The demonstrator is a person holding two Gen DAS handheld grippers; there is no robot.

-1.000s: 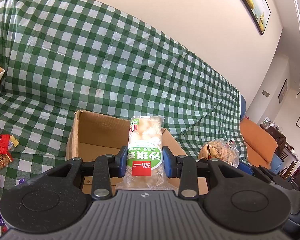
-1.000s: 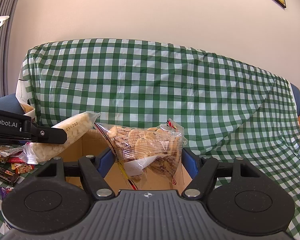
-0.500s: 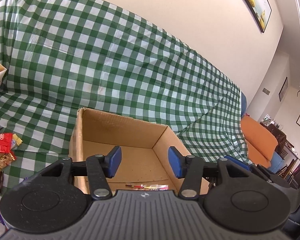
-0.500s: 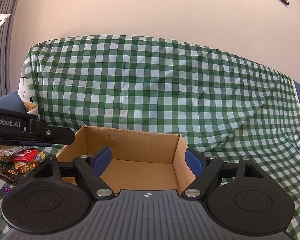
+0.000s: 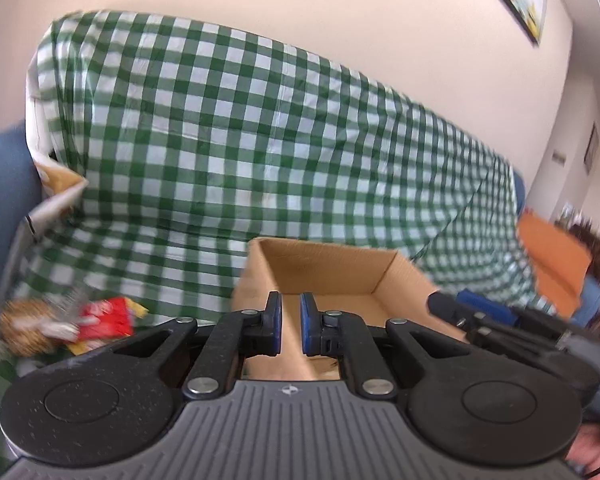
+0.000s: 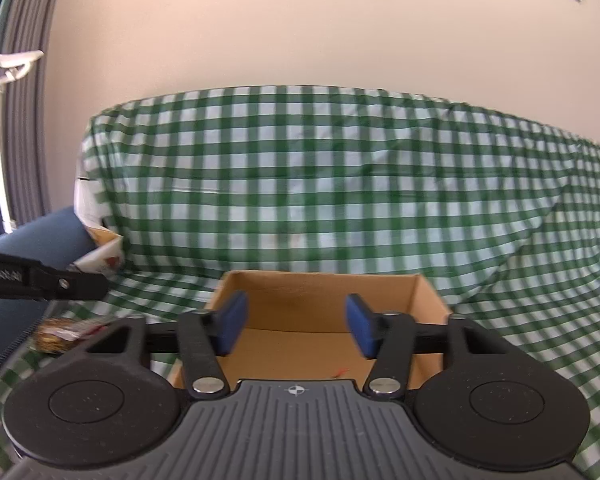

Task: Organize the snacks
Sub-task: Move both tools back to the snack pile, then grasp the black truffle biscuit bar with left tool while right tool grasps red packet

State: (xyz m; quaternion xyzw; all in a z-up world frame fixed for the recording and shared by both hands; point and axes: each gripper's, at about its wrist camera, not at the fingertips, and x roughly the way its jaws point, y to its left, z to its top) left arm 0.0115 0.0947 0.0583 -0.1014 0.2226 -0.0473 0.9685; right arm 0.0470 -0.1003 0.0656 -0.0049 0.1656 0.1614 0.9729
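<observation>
An open cardboard box (image 5: 332, 268) sits on the checked sofa cover; it also shows in the right wrist view (image 6: 320, 292). My left gripper (image 5: 290, 322) is nearly shut with only a narrow gap between its blue pads and holds nothing, near the box's near left corner. My right gripper (image 6: 293, 326) is open and empty, in front of the box. Loose snack packets (image 5: 100, 318) lie on the cover left of the box, also seen in the right wrist view (image 6: 66, 330). The box's contents are mostly hidden behind the grippers.
The green checked cover (image 5: 260, 140) drapes the sofa back and seat. A paper bag (image 5: 56, 188) stands at the far left by the blue armrest (image 5: 0, 200). An orange cushion (image 5: 552, 256) lies to the right. The other gripper (image 5: 500, 328) shows at right.
Both grippers let go of their snacks into the box, then drew back. The left gripper has swung left and closed to a narrow gap; the right stays open.
</observation>
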